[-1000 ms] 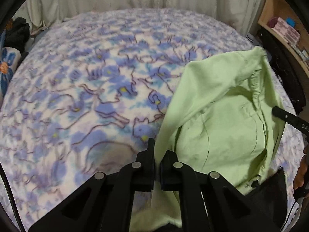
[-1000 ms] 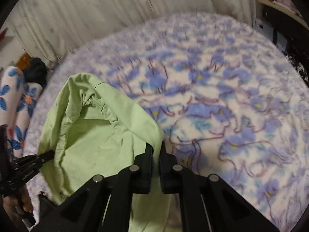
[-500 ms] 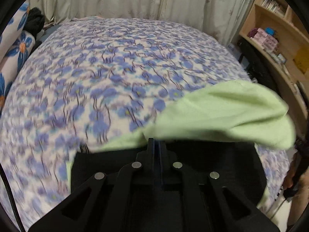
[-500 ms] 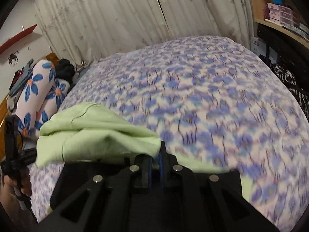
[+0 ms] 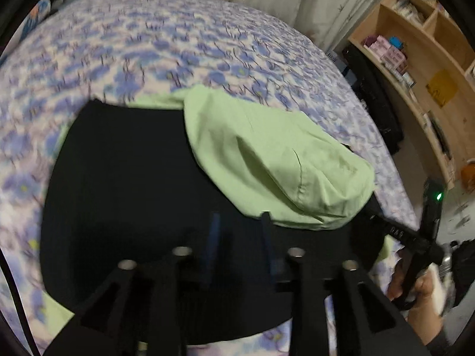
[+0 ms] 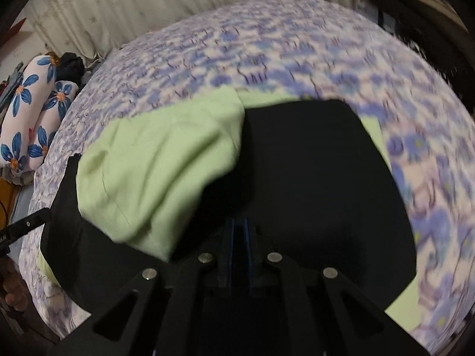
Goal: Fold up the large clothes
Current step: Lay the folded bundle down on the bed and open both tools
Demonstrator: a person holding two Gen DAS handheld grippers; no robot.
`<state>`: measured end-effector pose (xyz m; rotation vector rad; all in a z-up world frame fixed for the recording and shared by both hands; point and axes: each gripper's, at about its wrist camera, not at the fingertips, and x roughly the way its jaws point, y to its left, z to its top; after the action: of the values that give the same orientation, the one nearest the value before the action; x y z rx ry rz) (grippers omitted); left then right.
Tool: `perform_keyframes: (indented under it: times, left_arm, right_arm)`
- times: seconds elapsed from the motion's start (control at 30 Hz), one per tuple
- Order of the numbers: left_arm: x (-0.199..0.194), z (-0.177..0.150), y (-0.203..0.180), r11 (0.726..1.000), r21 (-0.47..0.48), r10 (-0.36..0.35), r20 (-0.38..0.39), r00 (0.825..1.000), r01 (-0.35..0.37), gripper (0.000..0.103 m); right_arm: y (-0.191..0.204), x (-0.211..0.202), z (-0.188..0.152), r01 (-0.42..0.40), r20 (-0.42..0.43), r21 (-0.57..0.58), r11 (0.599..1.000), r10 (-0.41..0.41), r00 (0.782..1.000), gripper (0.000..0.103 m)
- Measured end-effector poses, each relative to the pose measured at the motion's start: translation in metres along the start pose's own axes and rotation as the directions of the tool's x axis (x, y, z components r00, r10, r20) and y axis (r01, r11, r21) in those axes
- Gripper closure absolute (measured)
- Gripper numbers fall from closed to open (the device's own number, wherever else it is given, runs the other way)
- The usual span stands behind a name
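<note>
Garment is down on the bed, flat on the blue-flowered blanket. It reads as black fabric with a light green layer; the green part is flopped over the black in a loose fold, bunched and not flat. A thin green edge shows around the black panel's border in both wrist views.

Left gripper: my jaws have just been opening and now stand apart. Nothing pressed between them; the tips hover over black cloth, with the green fold's hem just beside the right-hand finger.

Right gripper: jaws have just started opening, but there's only a narrow slit between the blue pads. Can't tell whether any cloth is still pinched in there; it's dark and blurred. Tips sit over the black panel, green fold just to their left.

From the left wrist view my right hand is on the other tool's handle, off the bed's near corner. Floral pillows at the far left side of the bed, well apart from the garment. Both views are motion-blurred.
</note>
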<state>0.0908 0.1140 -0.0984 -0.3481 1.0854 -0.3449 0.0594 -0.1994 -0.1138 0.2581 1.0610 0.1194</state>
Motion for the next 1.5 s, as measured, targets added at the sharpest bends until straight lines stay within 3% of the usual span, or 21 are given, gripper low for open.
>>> perform_keyframes:
  times: [0.03,0.13,0.4,0.5,0.57,0.6,0.63,0.73,0.8,0.87,0.9,0.93,0.97,1.0,1.03,1.2,1.3,1.4,1.5]
  left_arm:
    - [0.003,-0.002,0.003,1.000,-0.017,-0.023,0.001,1.000,0.023,0.059]
    - [0.016,-0.009,0.005,0.994,-0.062,-0.086,0.009,0.996,0.087,0.057]
    - [0.059,-0.016,-0.001,0.983,-0.095,-0.160,-0.020,0.987,0.158,0.057]
    - [0.066,-0.018,0.001,0.974,-0.117,-0.194,-0.002,0.981,0.193,0.054]
    - [0.068,-0.019,0.003,0.965,-0.133,-0.228,0.009,0.974,0.227,0.053]
    - [0.069,-0.019,0.004,0.960,-0.139,-0.244,0.013,0.970,0.243,0.050]
    - [0.069,-0.019,0.006,0.953,-0.147,-0.264,0.019,0.964,0.264,0.048]
    - [0.068,-0.022,0.011,0.915,-0.186,-0.355,0.046,0.934,0.357,0.039]
    - [0.068,-0.024,0.016,0.886,-0.216,-0.403,0.078,0.912,0.410,0.038]
    - [0.068,-0.025,0.020,0.860,-0.250,-0.429,0.114,0.896,0.444,0.038]
    - [0.067,-0.026,0.022,0.851,-0.259,-0.437,0.132,0.890,0.456,0.039]
    - [0.065,-0.026,0.023,0.843,-0.268,-0.439,0.158,0.885,0.466,0.049]
    - [0.063,-0.027,0.022,0.845,-0.269,-0.429,0.177,0.886,0.463,0.059]
    - [0.060,-0.028,0.022,0.853,-0.264,-0.413,0.184,0.892,0.450,0.084]
    - [0.059,-0.028,0.020,0.868,-0.260,-0.385,0.188,0.904,0.423,0.099]
    - [0.049,-0.040,0.005,0.941,-0.236,-0.212,0.148,0.966,0.243,0.100]
    - [0.035,-0.052,-0.003,0.967,-0.205,-0.120,0.147,0.982,0.149,0.101]
    - [0.047,-0.067,-0.002,0.981,-0.193,-0.015,0.074,0.997,0.029,0.101]
    - [0.056,-0.073,-0.004,0.986,-0.168,0.020,0.067,0.998,-0.008,0.100]
  right_arm:
    - [-0.001,-0.001,-0.008,-0.043,0.002,0.017,0.999,0.043,0.999,0.080]
    - [0.005,-0.004,-0.023,-0.140,0.022,0.038,0.989,0.139,0.990,0.056]
    - [0.034,0.024,-0.018,-0.168,0.012,-0.002,0.986,0.168,0.986,0.056]
    - [0.041,0.030,-0.012,-0.220,0.024,-0.010,0.975,0.220,0.975,0.056]
    - [0.046,0.031,-0.014,-0.288,0.025,-0.013,0.957,0.289,0.957,0.067]
    - [0.048,0.031,-0.015,-0.311,0.020,-0.008,0.950,0.311,0.950,0.086]
    - [0.049,0.029,-0.016,-0.339,0.014,0.009,0.941,0.339,0.941,0.090]
    - [0.047,0.028,-0.024,-0.465,-0.005,0.127,0.876,0.470,0.883,0.091]
    - [0.043,0.030,-0.028,-0.526,-0.015,0.208,0.825,0.540,0.842,0.091]
    - [0.039,0.034,-0.035,-0.552,-0.022,0.275,0.787,0.579,0.815,0.091]
    - [0.035,0.038,-0.039,-0.565,-0.026,0.322,0.760,0.604,0.797,0.091]
    - [0.034,0.041,-0.042,-0.565,-0.029,0.341,0.751,0.609,0.793,0.091]
    - [0.032,0.044,-0.045,-0.555,-0.032,0.359,0.751,0.604,0.796,0.091]
    - [0.031,0.043,-0.047,-0.541,-0.032,0.357,0.762,0.589,0.808,0.091]
    - [0.032,0.043,-0.048,-0.520,-0.034,0.344,0.782,0.563,0.825,0.092]
    - [0.046,0.035,-0.050,-0.441,-0.072,0.258,0.860,0.472,0.879,0.092]
    - [0.050,0.029,-0.054,-0.416,-0.078,0.229,0.880,0.442,0.894,0.092]
    - [0.054,0.037,-0.063,-0.359,-0.117,0.202,0.911,0.387,0.915,0.092]
    - [0.056,0.034,-0.066,-0.321,-0.117,0.157,0.934,0.341,0.933,0.091]
